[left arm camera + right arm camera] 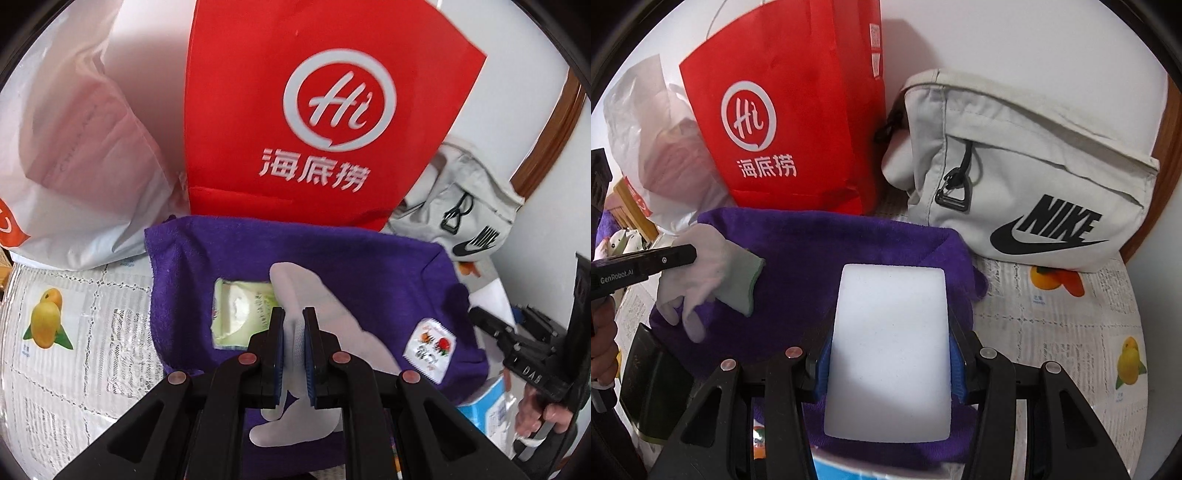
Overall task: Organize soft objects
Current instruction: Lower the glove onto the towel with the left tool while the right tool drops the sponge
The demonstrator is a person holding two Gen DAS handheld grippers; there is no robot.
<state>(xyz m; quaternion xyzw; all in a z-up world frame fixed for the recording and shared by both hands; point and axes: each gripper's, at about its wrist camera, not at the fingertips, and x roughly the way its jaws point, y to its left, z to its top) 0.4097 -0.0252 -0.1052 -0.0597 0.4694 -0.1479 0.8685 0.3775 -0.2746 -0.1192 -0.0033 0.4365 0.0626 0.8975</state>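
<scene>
A purple towel [369,266] [831,240] lies spread on the table. My left gripper [293,332] is shut on a white glove [314,291] and holds it just above the towel. A pale green packet [240,314] lies on the towel beside the glove. In the right wrist view the left gripper [689,255] comes in from the left, with the glove [701,266] hanging over the green packet [738,284]. My right gripper [891,350] is shut on a white foam block [890,332], held over the towel's near part. The right gripper [517,343] also shows at the right edge of the left wrist view.
A red paper bag [314,110] [798,110] stands behind the towel, with a white plastic bag [74,147] [661,158] to its left. A pale Nike pouch [1034,166] [461,206] sits at the right. A fruit-print tablecloth [1071,332] covers the table. A blue-white box [487,406] lies under the towel's edge.
</scene>
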